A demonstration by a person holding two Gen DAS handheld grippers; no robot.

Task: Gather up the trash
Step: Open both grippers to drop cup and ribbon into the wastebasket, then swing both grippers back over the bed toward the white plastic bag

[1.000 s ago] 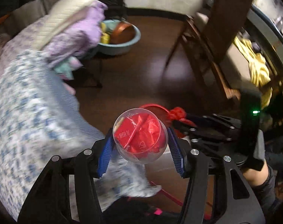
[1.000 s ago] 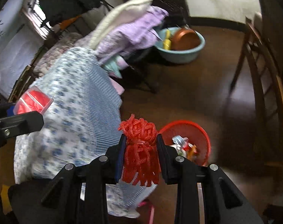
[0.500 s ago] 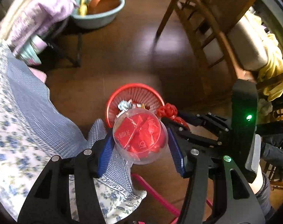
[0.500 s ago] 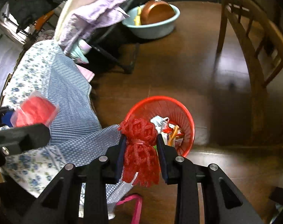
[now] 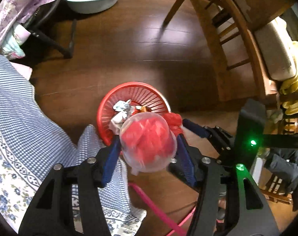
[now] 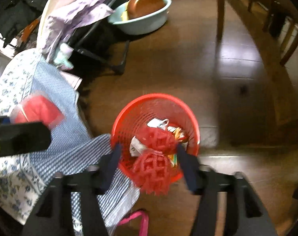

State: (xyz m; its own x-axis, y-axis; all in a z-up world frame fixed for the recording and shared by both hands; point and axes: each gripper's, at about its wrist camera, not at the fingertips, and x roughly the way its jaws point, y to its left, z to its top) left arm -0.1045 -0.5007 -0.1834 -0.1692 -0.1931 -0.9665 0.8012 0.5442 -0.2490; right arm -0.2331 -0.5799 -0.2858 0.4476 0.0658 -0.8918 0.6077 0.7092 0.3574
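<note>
Now we hover both loads over the red plastic mesh basket (image 6: 156, 106): right gripper (image 6: 148, 155) fingers opening around the red netting bundle (image 6: 154, 157), left gripper (image 5: 147, 147) fingers opening beside the clear red-stuffed plastic cup (image 5: 148, 143).

Two matte black hand-held grippers with blue finger pads

The left gripper (image 5: 148, 149) is built of angular black plastic arms with triangular cut-outs, joined by round silver screw heads at the pivots; its two ribbed fingers (image 5: 111, 158) are bright blue. The right gripper (image 6: 149, 162) has the same black frame, its screws blurred, and its pads read darker navy. Seen from the left wrist camera, the right gripper's black body carries a tall flat black block with two small green lights glowing on it. Beside that block shows a dark grey sleeve (image 5: 282, 169) of the person.
</note>
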